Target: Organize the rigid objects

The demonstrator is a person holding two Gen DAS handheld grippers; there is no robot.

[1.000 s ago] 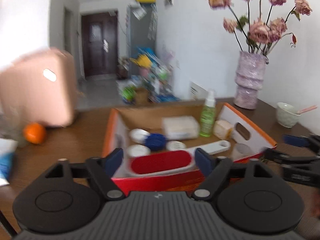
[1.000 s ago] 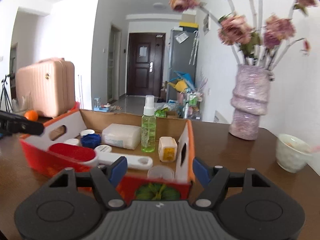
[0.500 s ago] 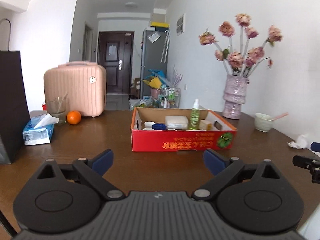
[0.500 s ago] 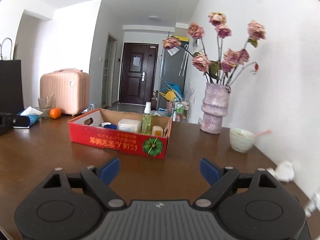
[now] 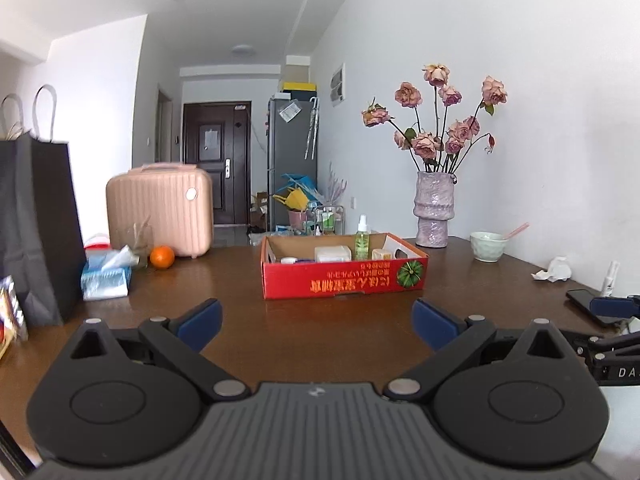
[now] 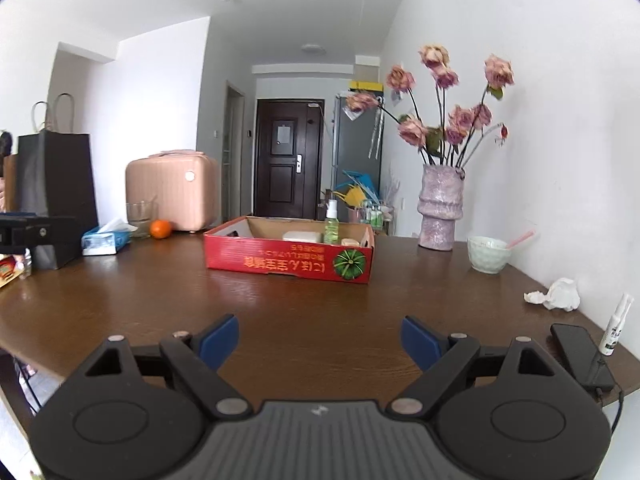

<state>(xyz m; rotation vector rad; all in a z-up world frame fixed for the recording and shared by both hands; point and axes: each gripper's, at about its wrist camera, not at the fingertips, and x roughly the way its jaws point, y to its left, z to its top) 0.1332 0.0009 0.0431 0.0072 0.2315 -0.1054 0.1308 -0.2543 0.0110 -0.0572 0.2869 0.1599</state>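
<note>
A red cardboard box [image 5: 344, 280] stands on the brown table [image 5: 240, 320], also in the right wrist view [image 6: 288, 262]. It holds a green spray bottle [image 5: 362, 240], a white rectangular container [image 5: 332, 254], a small yellow box [image 5: 382, 254] and white lids at the left. My left gripper [image 5: 316, 320] is open and empty, well back from the box. My right gripper [image 6: 320, 338] is open and empty, also well back over the table's near part. The right gripper shows at the right edge of the left wrist view [image 5: 612, 320].
A pink case [image 5: 160, 208], orange [image 5: 162, 257], tissue pack [image 5: 106, 278] and black paper bag [image 5: 36, 228] stand at left. A vase of roses [image 6: 440, 208], bowl [image 6: 489, 254], crumpled tissue [image 6: 558, 294], small white spray bottle [image 6: 616, 330] and phone [image 6: 580, 356] are at right.
Both grippers have pulled far back from the box, which was right beneath them a second ago. Both stay open and empty.
</note>
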